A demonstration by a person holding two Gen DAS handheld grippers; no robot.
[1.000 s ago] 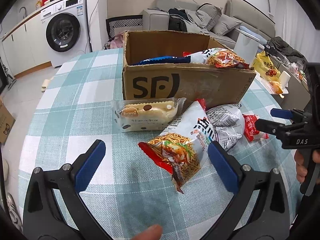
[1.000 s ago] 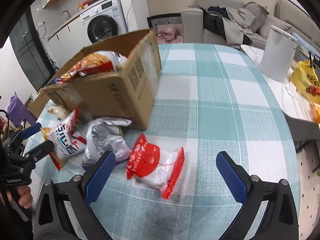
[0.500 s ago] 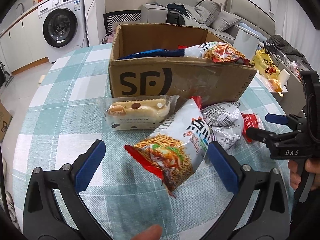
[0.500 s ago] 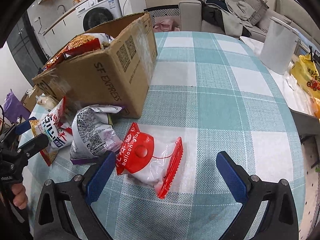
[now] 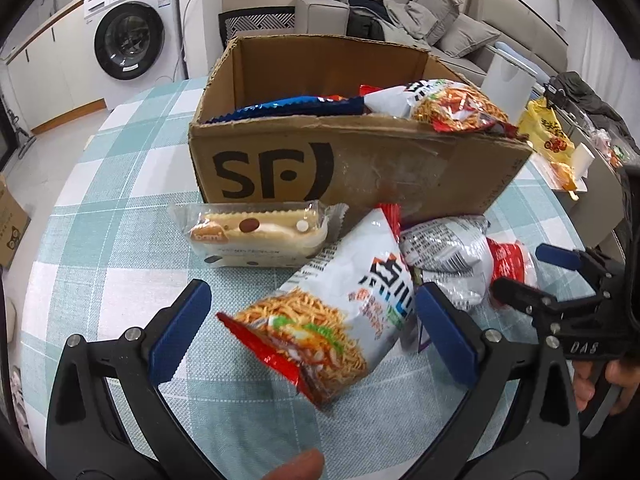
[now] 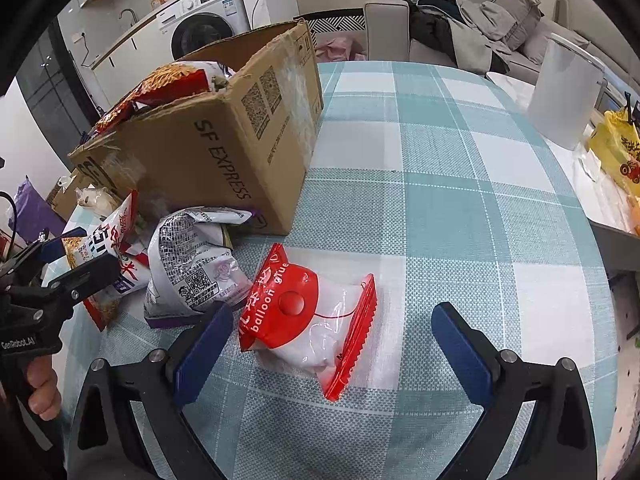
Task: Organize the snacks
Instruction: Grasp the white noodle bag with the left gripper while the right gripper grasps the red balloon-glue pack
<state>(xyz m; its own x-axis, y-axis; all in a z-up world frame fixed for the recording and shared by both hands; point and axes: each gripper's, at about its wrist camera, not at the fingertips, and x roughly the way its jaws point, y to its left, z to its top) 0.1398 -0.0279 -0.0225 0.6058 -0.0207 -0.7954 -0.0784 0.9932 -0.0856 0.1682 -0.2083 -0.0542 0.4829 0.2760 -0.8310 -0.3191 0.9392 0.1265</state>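
A cardboard SF box [image 5: 352, 164] [image 6: 224, 148] stands on the checked table and holds several snack bags. In front of it lie a cream cake pack [image 5: 256, 238], a white-and-red noodle snack bag [image 5: 336, 312] [image 6: 100, 248], a silver bag [image 5: 444, 244] [image 6: 192, 260] and a red-and-clear "balloon glue" pouch [image 6: 308, 320] [image 5: 510, 256]. My left gripper [image 5: 316, 320] is open, its blue pads either side of the noodle bag, not touching. My right gripper [image 6: 332, 348] is open around the red pouch, also seen from the side as the right gripper [image 5: 532, 268].
A white cylinder [image 6: 564, 88] and yellow bags [image 6: 616, 152] stand at the table's right side. A washing machine [image 5: 132, 36] and a sofa with clothes [image 5: 400, 20] lie beyond the table. A person's hand [image 6: 40, 388] holds the left gripper's handle.
Both grippers have moved forward and lower toward the snacks: the noodle bag now sits between the left pads and the red pouch between the right pads. Both stay open.
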